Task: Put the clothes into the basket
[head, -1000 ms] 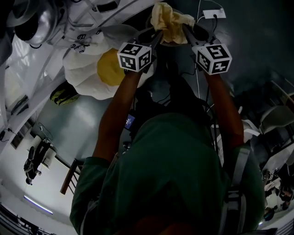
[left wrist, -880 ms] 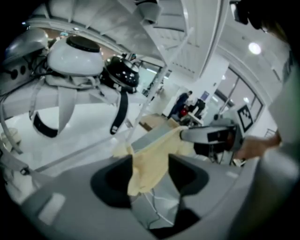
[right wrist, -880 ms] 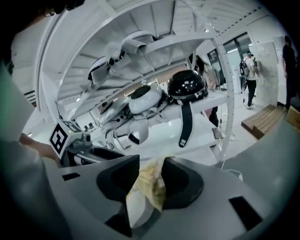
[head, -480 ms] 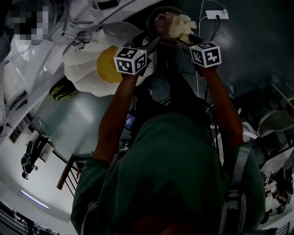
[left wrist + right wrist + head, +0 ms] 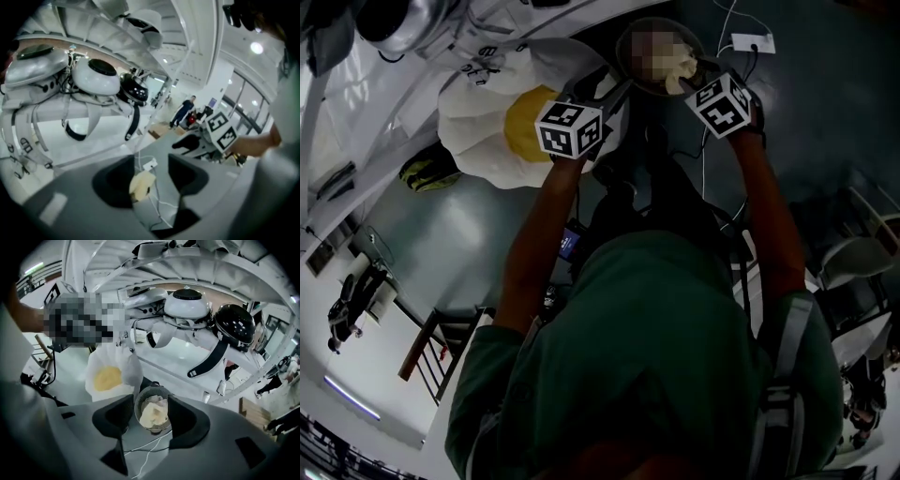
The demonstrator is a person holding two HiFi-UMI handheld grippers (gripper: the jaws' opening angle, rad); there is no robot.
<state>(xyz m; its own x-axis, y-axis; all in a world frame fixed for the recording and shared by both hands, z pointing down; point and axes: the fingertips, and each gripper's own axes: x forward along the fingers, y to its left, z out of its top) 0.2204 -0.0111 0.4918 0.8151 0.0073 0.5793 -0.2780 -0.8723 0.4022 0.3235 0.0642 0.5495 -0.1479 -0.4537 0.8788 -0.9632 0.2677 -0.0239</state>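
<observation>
- A person in a green top (image 5: pixel 656 356) is reaching forward over a dark floor (image 5: pixel 825 122), holding a gripper in each hand.
- The cream cloth (image 5: pixel 153 417) is lying bunched inside the round grey basket (image 5: pixel 152 388), which is standing on the floor. A second ago the cloth was hanging above the basket, pinched between both grippers.
- The right gripper (image 5: pixel 151 404) is pointing down at the basket with its jaws spread wide, having just been opening. The cloth is showing in the gap between them, but the pads are not touching it.
- The left gripper (image 5: pixel 151 161) is also standing with its jaws spread apart, having just been opening. A corner of the cream cloth and a white plug (image 5: pixel 150 164) with its cable are showing in the gap, and the pads are pressing on nothing.
- Compared with a second ago, the left gripper is sitting a little further back from the basket, while the right gripper's marker cube (image 5: pixel 719 103) is sitting close to the basket's rim.
- A white bag (image 5: pixel 483 141) with yellow contents is lying just beside the basket, where it was before.
</observation>
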